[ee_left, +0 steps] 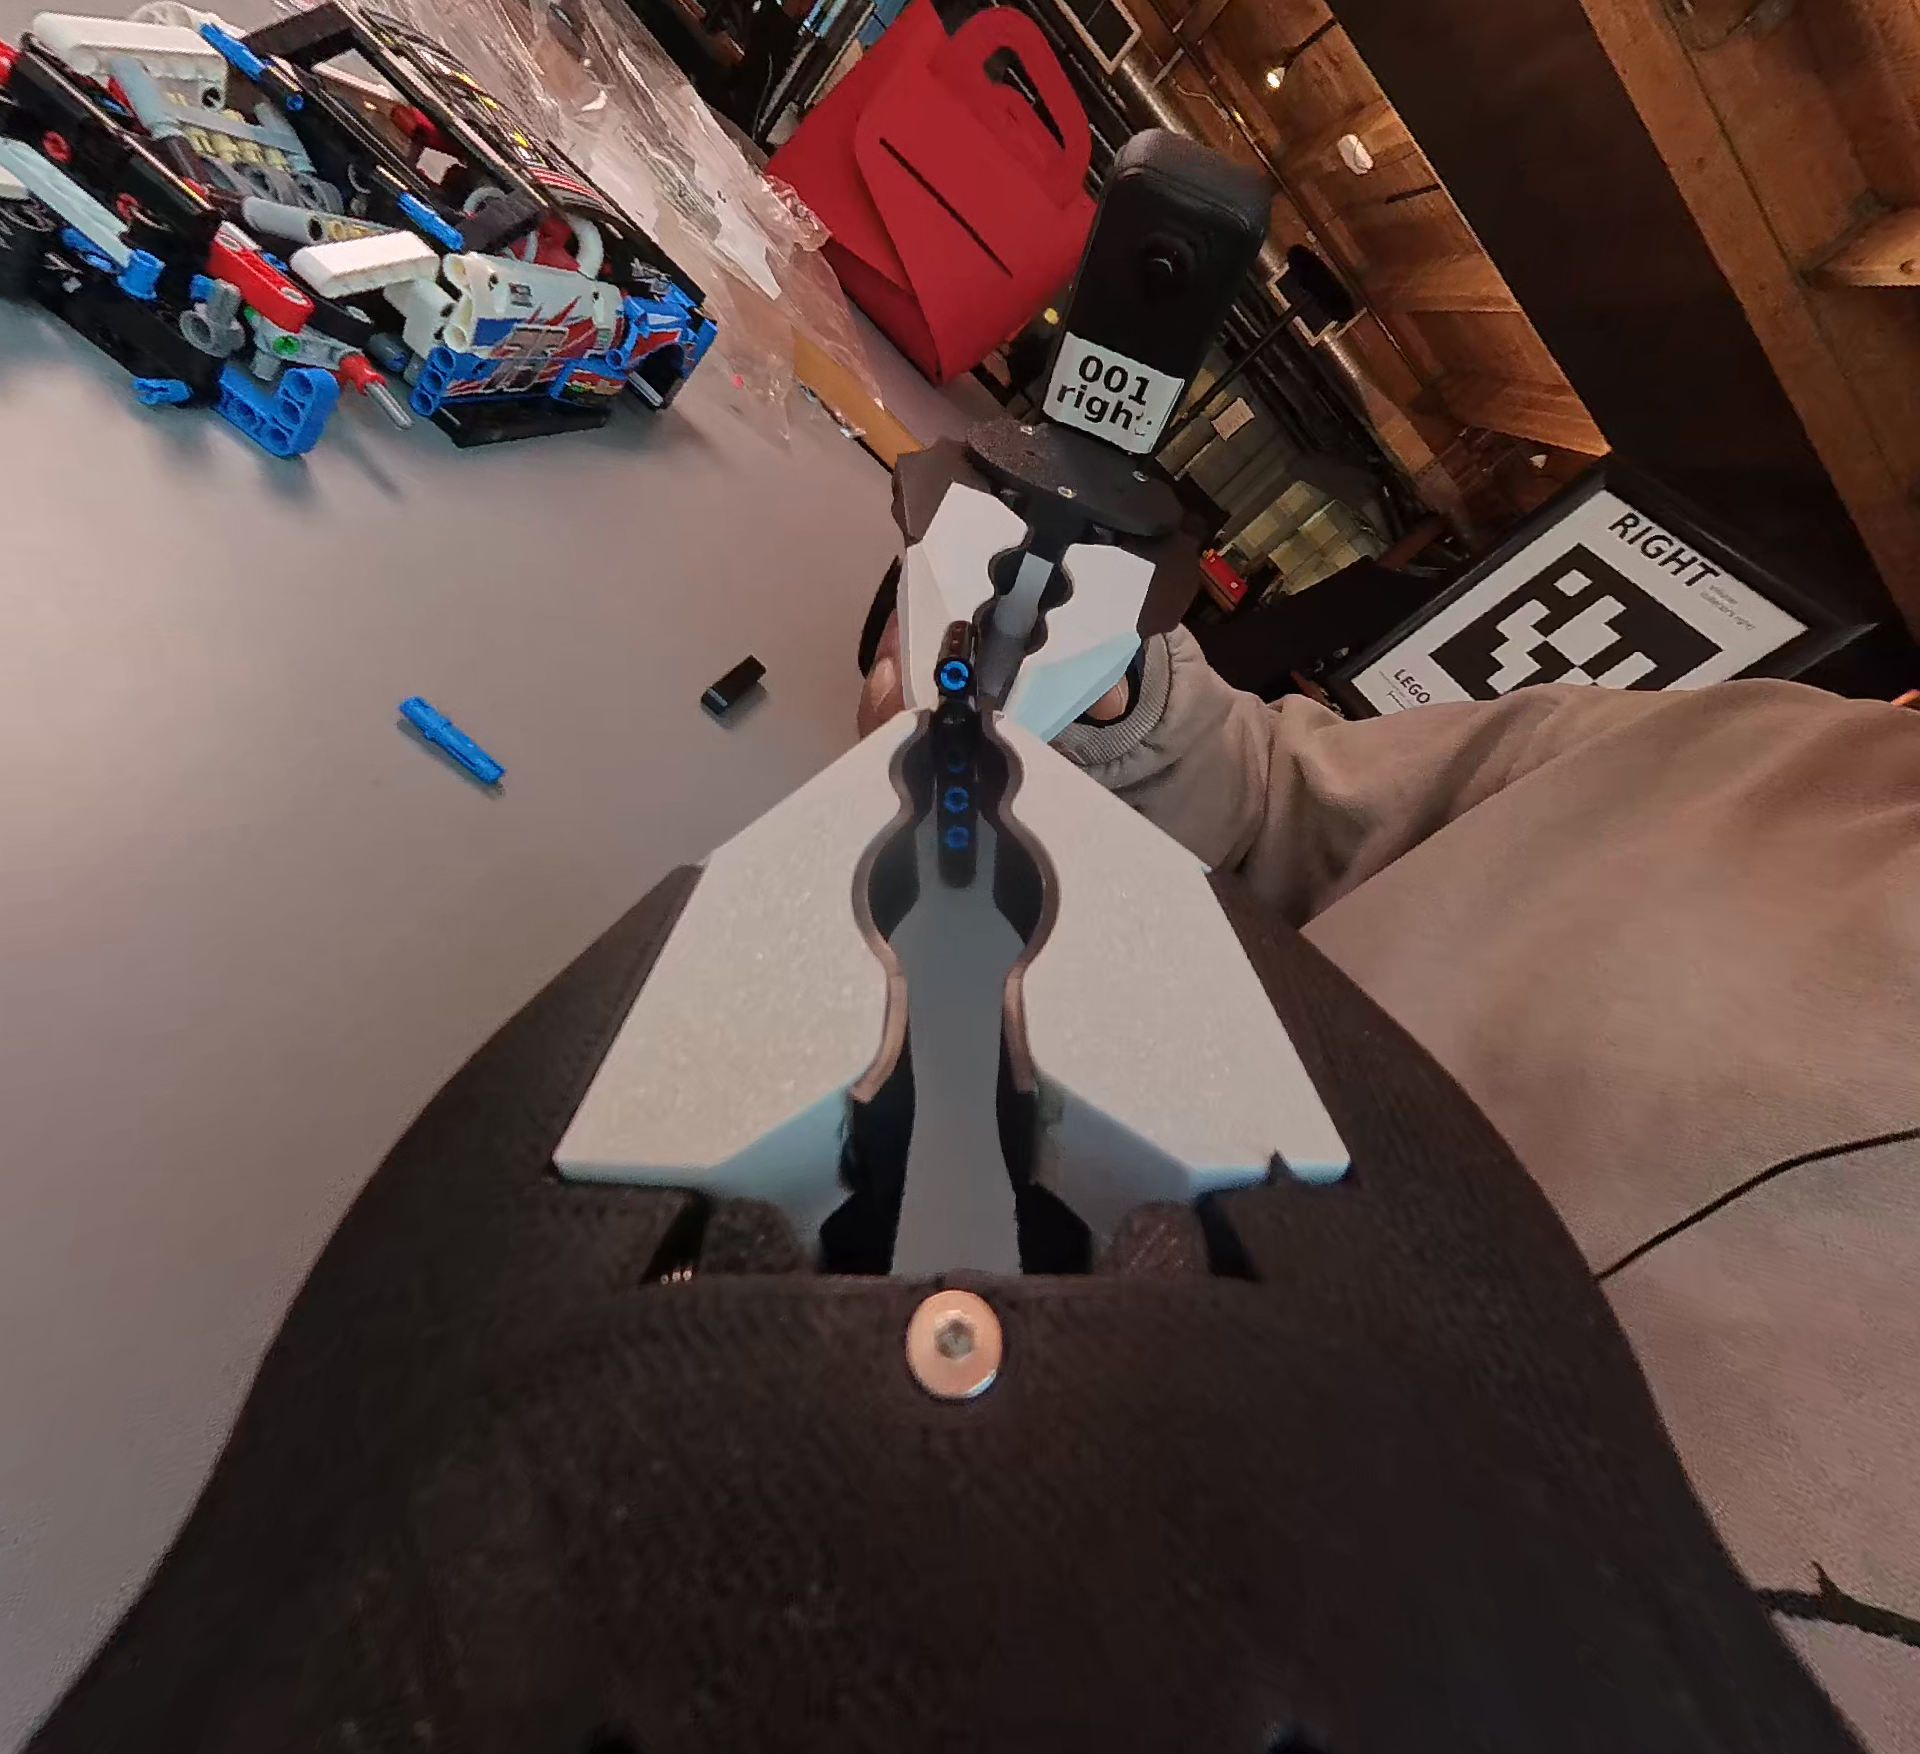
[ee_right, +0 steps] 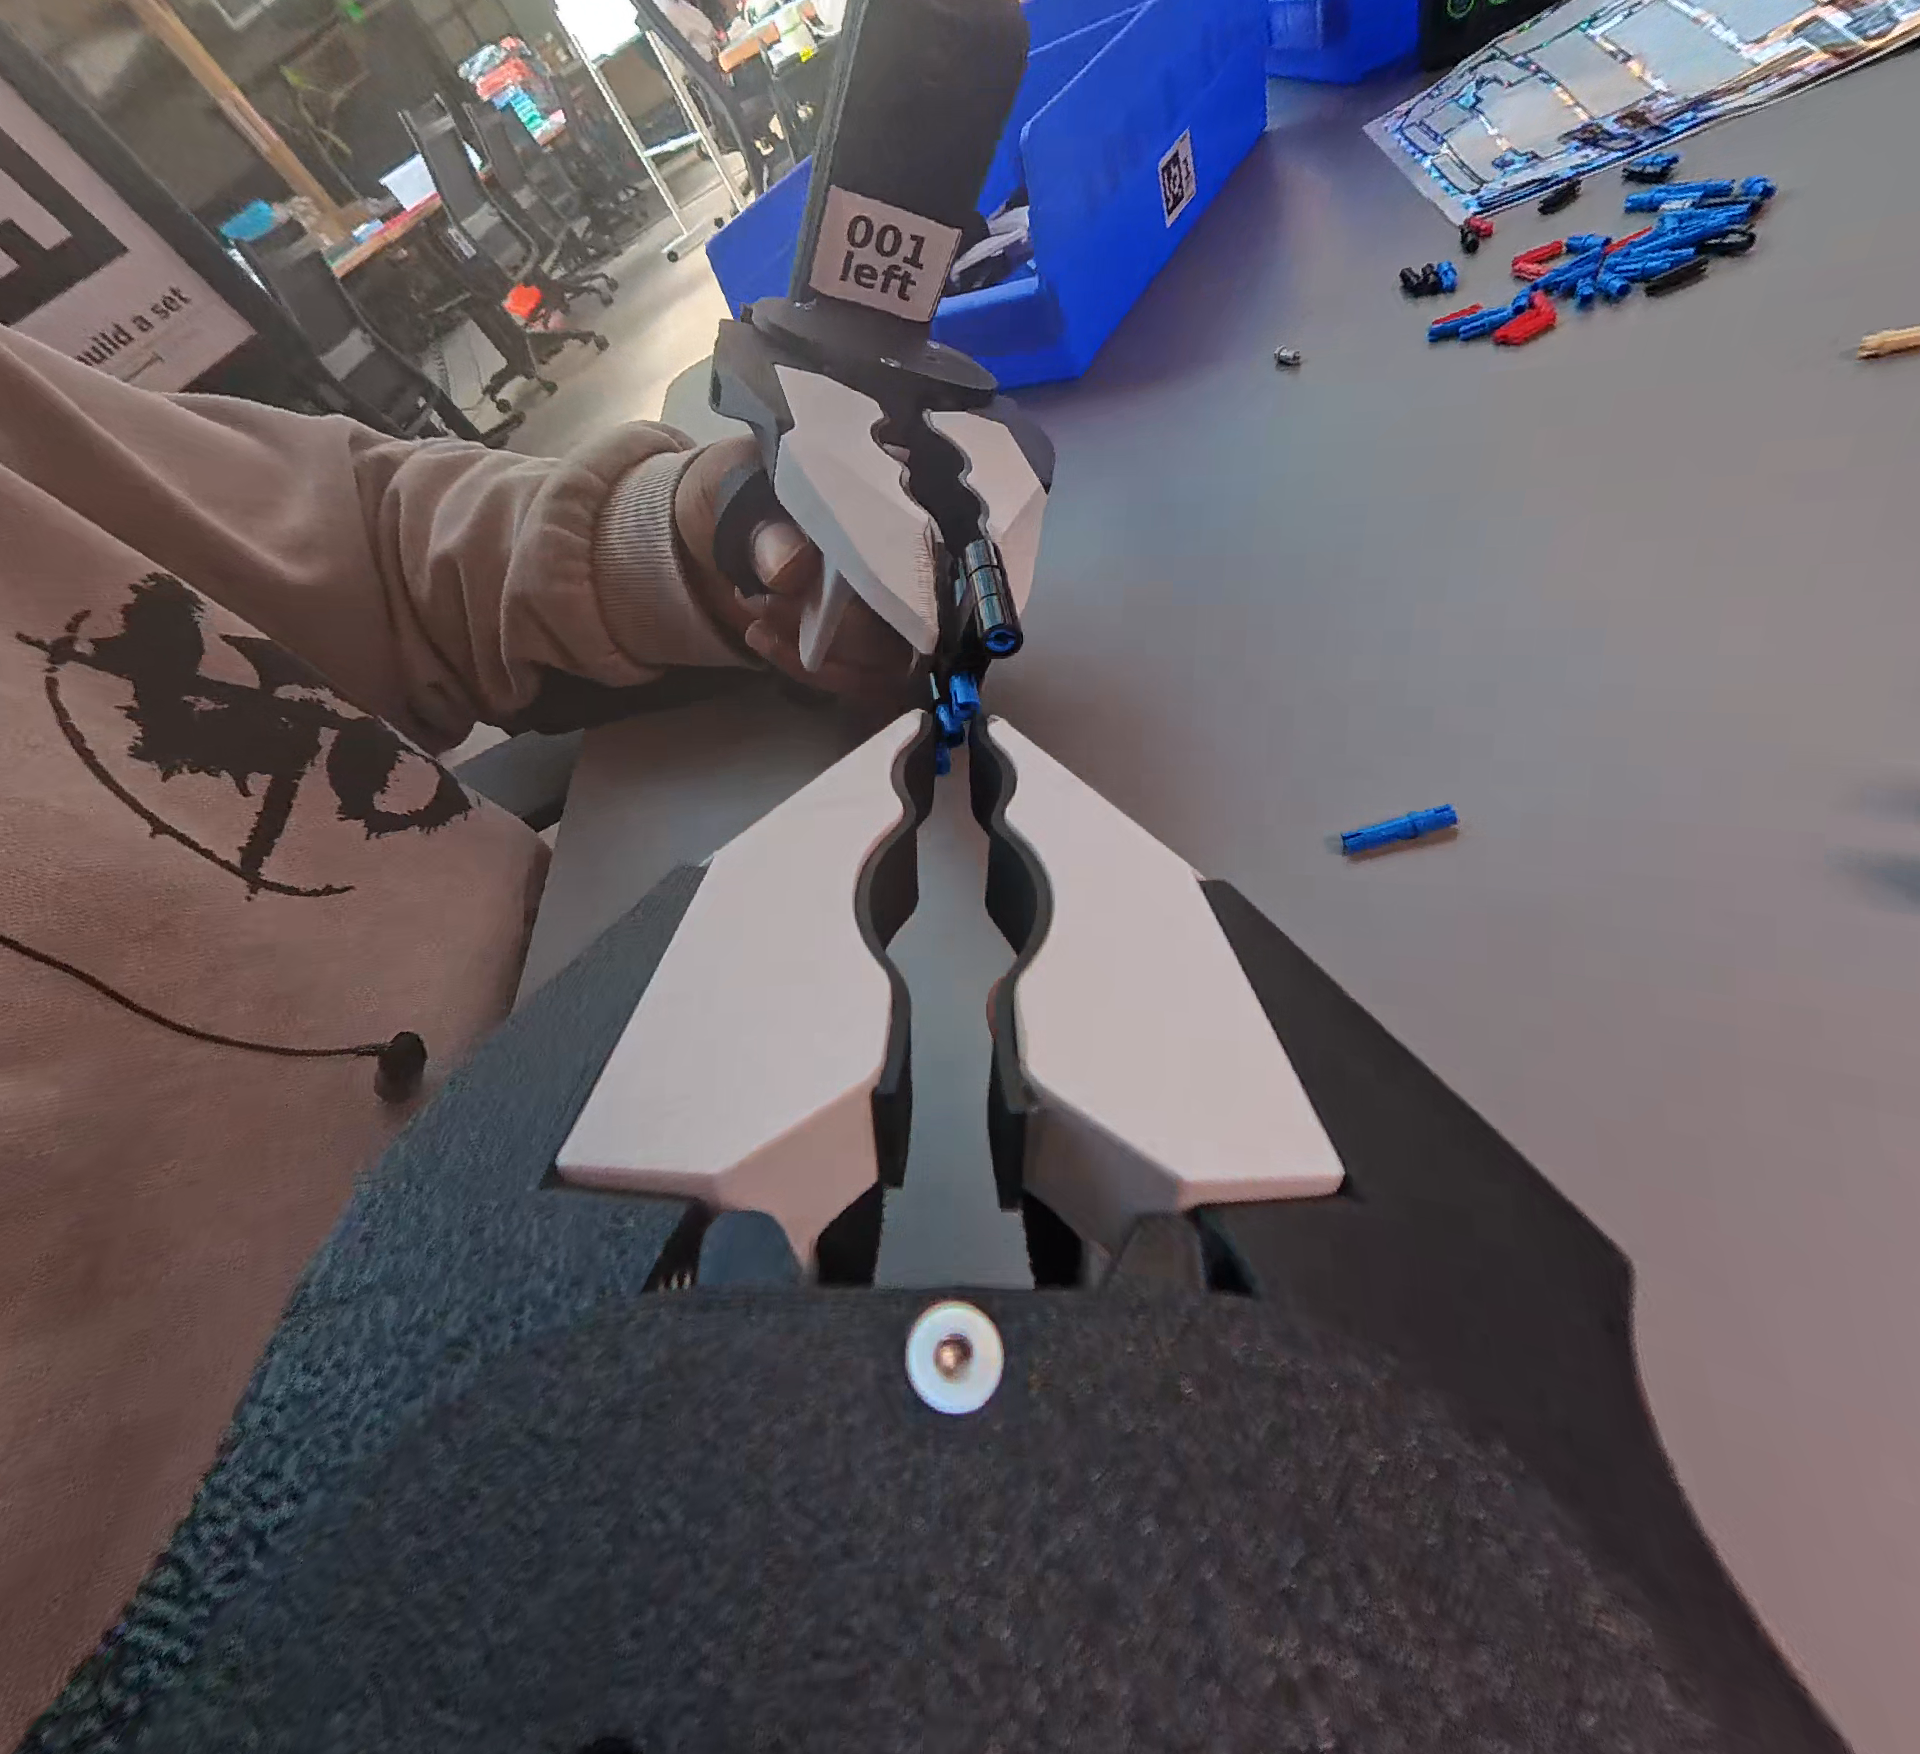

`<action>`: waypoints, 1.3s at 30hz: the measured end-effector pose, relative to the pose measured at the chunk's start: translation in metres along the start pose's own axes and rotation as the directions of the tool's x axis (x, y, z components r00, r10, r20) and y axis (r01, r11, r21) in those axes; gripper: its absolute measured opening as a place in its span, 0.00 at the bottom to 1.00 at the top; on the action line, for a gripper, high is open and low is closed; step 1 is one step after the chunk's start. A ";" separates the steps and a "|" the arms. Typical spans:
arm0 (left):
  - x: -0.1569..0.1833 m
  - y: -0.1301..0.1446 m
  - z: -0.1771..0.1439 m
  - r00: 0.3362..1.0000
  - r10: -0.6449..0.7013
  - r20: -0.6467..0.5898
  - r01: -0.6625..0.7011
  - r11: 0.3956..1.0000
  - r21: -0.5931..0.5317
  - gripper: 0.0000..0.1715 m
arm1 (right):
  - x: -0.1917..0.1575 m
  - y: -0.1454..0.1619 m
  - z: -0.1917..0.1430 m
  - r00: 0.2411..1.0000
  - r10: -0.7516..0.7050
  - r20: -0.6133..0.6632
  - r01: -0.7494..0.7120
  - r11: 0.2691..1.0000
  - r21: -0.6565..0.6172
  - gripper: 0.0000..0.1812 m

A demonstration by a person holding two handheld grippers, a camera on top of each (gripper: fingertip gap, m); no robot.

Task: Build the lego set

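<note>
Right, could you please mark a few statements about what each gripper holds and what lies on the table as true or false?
1. The left tongs grip a black beam. True.
2. The right tongs are wide open and empty. False: they are closed on a blue pin right at the beam's end.
3. The partly built car is lifted in the air. False: it rests on the table, away from both tongs.
4. A loose blue pin lies alone on the table. True.
</note>
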State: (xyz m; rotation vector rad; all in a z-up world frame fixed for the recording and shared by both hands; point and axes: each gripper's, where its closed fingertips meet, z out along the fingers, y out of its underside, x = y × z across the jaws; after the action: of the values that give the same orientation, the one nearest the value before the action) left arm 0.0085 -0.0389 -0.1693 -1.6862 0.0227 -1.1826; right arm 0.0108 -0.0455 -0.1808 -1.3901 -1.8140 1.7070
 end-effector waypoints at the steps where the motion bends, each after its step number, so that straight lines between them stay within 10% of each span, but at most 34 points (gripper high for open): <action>1: 0.002 0.002 0.000 1.000 -0.017 -0.022 0.017 1.000 -0.017 0.03 | -0.002 0.001 -0.001 0.999 -0.035 0.009 0.035 0.999 -0.010 0.02; 8: -0.003 0.054 0.010 0.998 -0.038 -0.051 0.015 0.918 -0.397 0.03 | -0.002 0.001 -0.016 0.910 -0.412 -0.047 0.406 0.908 -0.105 0.14; 14: -0.014 0.082 0.017 0.997 0.048 -0.056 -0.072 0.763 -0.643 0.03 | -0.009 0.062 -0.005 0.838 -0.531 0.124 0.538 0.766 -0.352 0.17; 25: -0.032 0.038 0.000 0.911 0.413 0.004 -0.325 0.722 -0.611 0.16 | 0.019 0.081 -0.013 0.794 -0.604 0.074 0.551 0.661 -0.509 0.17; 34: -0.038 0.084 -0.014 0.776 0.630 0.029 -0.389 0.515 -0.764 0.23 | 0.062 0.064 -0.083 0.841 -0.525 -0.126 0.375 0.736 -0.563 0.16; 39: -0.042 0.085 0.000 0.709 0.706 0.003 -0.456 0.461 -0.761 0.10 | 0.069 0.065 -0.090 0.832 -0.527 -0.170 0.354 0.743 -0.568 0.15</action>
State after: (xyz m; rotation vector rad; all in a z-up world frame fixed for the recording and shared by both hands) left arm 0.0287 -0.0569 -0.2598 -2.2583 0.9356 -0.3085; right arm 0.0728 0.0521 -0.2421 -1.1637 -2.2586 0.7193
